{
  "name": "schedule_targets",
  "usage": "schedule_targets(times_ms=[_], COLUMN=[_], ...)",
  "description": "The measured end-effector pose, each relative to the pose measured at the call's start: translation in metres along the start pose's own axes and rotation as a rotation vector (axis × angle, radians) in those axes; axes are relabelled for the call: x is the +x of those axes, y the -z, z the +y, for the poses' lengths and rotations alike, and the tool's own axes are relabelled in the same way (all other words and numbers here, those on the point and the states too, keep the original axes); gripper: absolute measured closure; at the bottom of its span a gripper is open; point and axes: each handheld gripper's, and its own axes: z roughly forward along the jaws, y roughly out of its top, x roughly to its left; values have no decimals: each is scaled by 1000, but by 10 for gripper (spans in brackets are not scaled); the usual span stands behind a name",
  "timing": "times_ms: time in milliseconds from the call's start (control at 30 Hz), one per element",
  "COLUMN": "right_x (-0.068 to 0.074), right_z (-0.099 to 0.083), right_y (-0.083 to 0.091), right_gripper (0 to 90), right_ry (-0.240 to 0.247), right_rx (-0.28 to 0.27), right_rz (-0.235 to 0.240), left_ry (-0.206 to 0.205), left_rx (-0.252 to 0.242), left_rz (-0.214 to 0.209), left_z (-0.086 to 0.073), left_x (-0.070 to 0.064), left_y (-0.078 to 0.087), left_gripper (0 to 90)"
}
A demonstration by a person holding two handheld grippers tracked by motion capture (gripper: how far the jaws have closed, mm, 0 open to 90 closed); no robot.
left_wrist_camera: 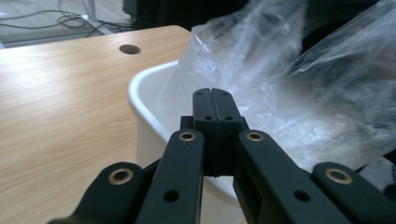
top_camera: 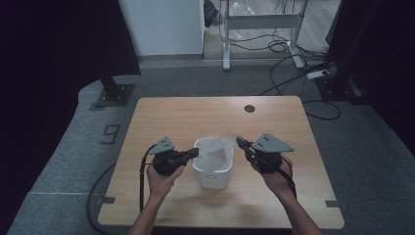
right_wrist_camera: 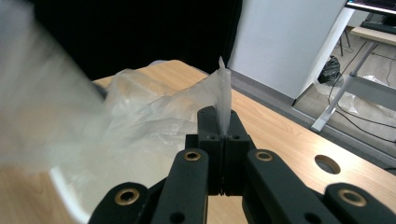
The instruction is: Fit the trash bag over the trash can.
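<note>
Bag (top_camera: 218,147): clear liner half inside white bin (top_camera: 212,177), mid-bench (top_camera: 161,117).
Left claw (left_wrist_camera: 215,100): closed; grip unclear.
Right claw (right_wrist_camera: 223,122): clamped on bag edge.
Left: spreading over rim.

Left tool (top_camera: 195,152): held in the left hand (top_camera: 164,177), forearm rising from the lower edge of the high view, jaws pointing right and pressed together. Right tool (top_camera: 240,141): held in the right hand (top_camera: 274,176), forearm angled in from the lower right, jaws pointing up and left, closed on a thin fold of clear film. The two tools stand near each other, tips facing inward, apart.
</note>
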Motion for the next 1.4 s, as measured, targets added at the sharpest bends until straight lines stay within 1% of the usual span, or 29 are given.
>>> schedule_targets(times_ms=[100, 200, 233, 333, 367, 400, 467, 667, 833, 900, 1000, 1167, 1300, 1367, 1400], right_x=[-7, -11, -11, -8, -8, -3, 0, 6, 10, 11, 11, 11, 15, 17, 17], right_z=[1, 0, 0, -2, -2, -4, -5, -3, 1, 3, 4, 0, -5, -6, -6], right_y=[-4, -8, -8, -6, -6, 2, 10, 38, 47, 46, 39, 17, 0, -7, -7], right_gripper=[884, 865, 843, 712, 712, 606, 580, 554, 553, 560, 568, 568, 567, 567, 567], right_ry=[-26, -47, -55, -56, -56, -60, -65, -63, -51, -51, -45, -68, -69, -71, -71], right_rx=[-10, -18, -20, -32, -32, -52, -69, -118, -136, -139, -130, -102, -89, -85, -85], right_rz=[-2, 0, 3, -4, -4, -22, -32, -30, -20, -7, 17, 68, 110, 126, 126], left_ry=[-3, -6, -5, 1, 7, 11, 14, 24, 23, 22, 20, 14, 6, 6, 6], left_rx=[7, 9, 8, 7, 5, 7, 9, 15, 18, 18, 18, 10, 5, 2, 2], left_rz=[-15, -15, -12, -7, -3, 1, 6, 10, 12, 10, 8, 2, -1, 0, 0], left_z=[-1, -1, 0, 0, 1, 1, 2, 2, 2, 2, 2, 2, 2, 2, 2], left_x=[-2, -5, -5, -4, -3, -1, 0, 0, -2, -2, -2, -3, -3, -3, -3], left_y=[-3, -5, -5, -6, -6, -7, -9, -13, -16, -16, -16, -13, -11, -11, -11], left_gripper=[900, 900, 900, 900, 900, 900, 900, 900, 900, 900, 900, 900, 900, 900, 900])
